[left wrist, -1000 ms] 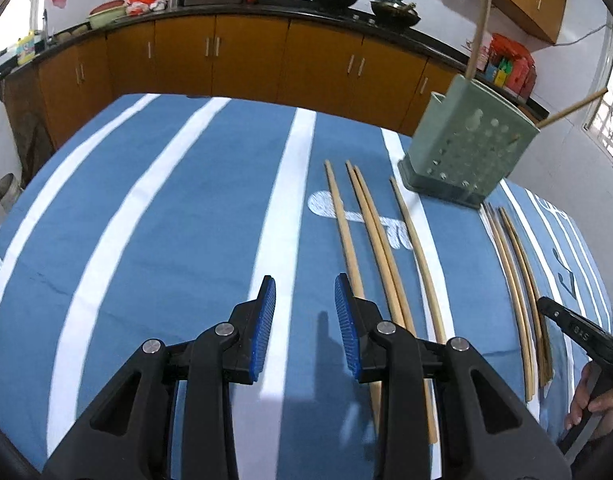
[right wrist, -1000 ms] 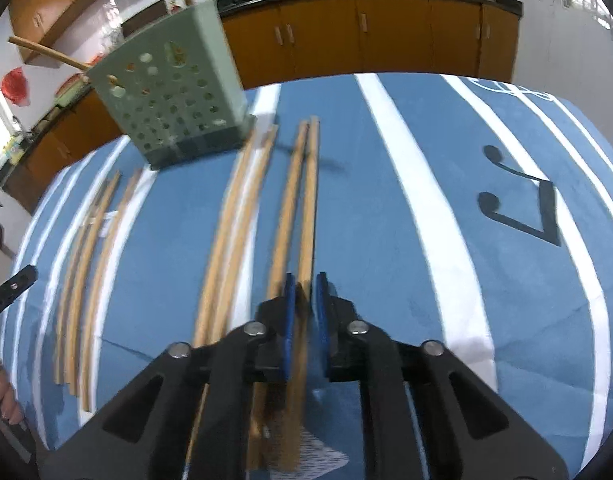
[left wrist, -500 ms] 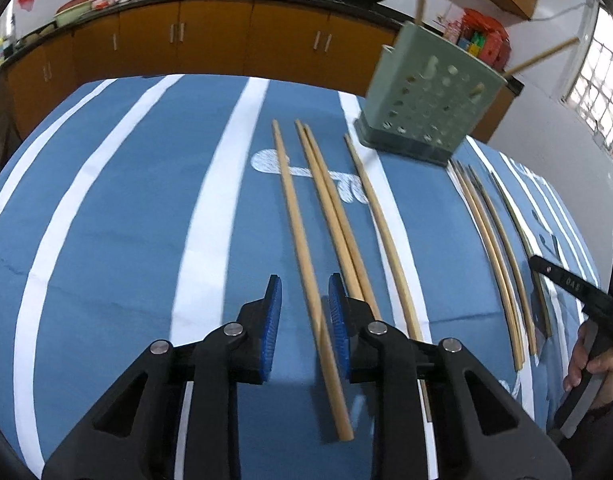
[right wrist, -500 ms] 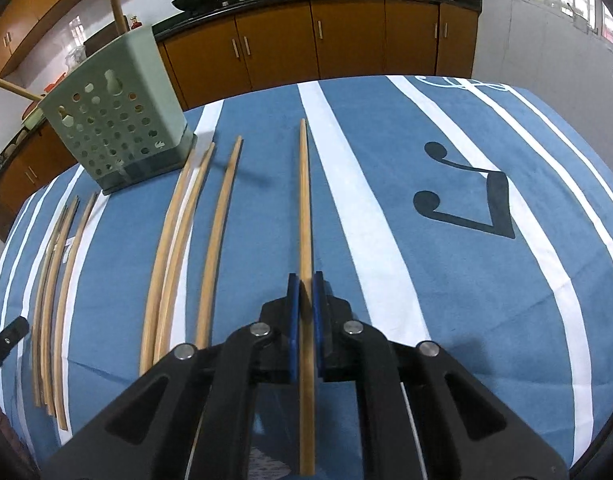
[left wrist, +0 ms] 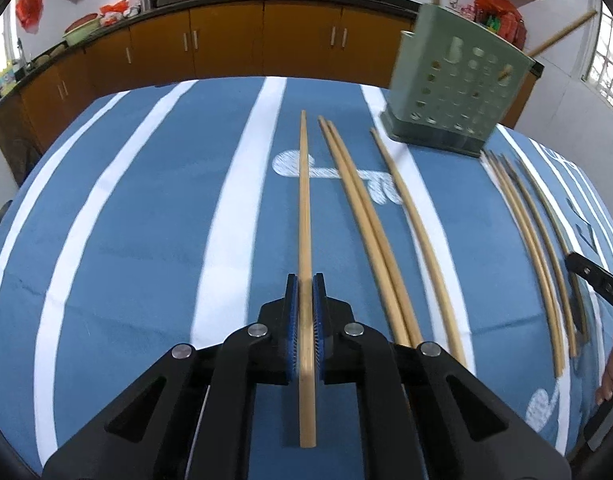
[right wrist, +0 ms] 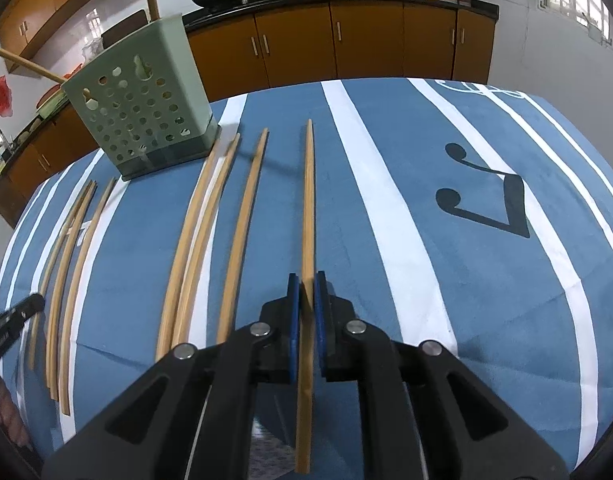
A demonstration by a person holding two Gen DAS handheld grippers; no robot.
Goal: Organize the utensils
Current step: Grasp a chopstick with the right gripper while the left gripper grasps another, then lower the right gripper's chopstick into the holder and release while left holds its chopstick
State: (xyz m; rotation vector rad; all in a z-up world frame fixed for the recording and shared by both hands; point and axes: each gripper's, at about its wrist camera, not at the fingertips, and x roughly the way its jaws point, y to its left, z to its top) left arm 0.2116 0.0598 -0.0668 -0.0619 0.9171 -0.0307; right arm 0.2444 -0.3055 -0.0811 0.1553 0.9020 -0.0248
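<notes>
Chopsticks lie in loose rows on a table covered with a blue cloth [left wrist: 146, 208] with white stripes, and each gripper has one clamped between its fingers. In the left wrist view, the left gripper [left wrist: 305, 280] has just been closing, and its blue pads now press on both sides of a long wooden chopstick [left wrist: 304, 200] that points away along the cloth. To its right lie a touching pair of chopsticks [left wrist: 362, 216], then a single one [left wrist: 418, 224], then a further group [left wrist: 534, 248] near the right edge. A pale green perforated holder [left wrist: 454, 92] stands upright at the far end of the rows, with two sticks poking out of its top. In the right wrist view, the right gripper [right wrist: 305, 282] is closed on another chopstick [right wrist: 307, 200], which also points away. The holder [right wrist: 142, 120] stands at the far left there, with loose chopsticks between it and the gripper. Brown kitchen cabinets [right wrist: 366, 40] run behind the table.
</notes>
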